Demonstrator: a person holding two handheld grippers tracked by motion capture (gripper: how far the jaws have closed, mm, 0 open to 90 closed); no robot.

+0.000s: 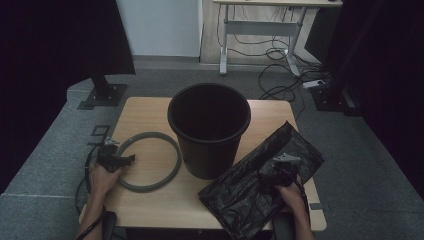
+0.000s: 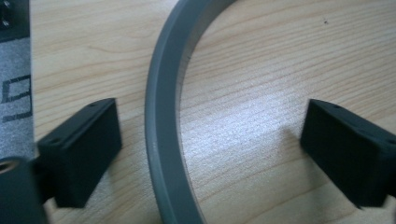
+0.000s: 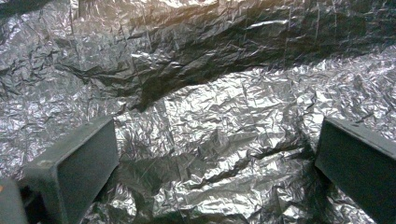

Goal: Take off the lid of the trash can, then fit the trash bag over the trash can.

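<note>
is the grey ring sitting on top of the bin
No, the grey ring lies flat on the table, left of the black bin.

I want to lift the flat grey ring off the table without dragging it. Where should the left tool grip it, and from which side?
Grip the band of the flat grey plastic ring at its left arc, coming straight down from above. The ring lies flat on the light wooden table, and the left tool already straddles that band with open jaws, one inside the loop, one outside.

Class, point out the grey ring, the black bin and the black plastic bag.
grey ring [image 1: 176,159], high view, on its right-hand arc.
black bin [image 1: 212,157], high view, on its outer front wall.
black plastic bag [image 1: 240,187], high view, on its crinkled middle.
</note>
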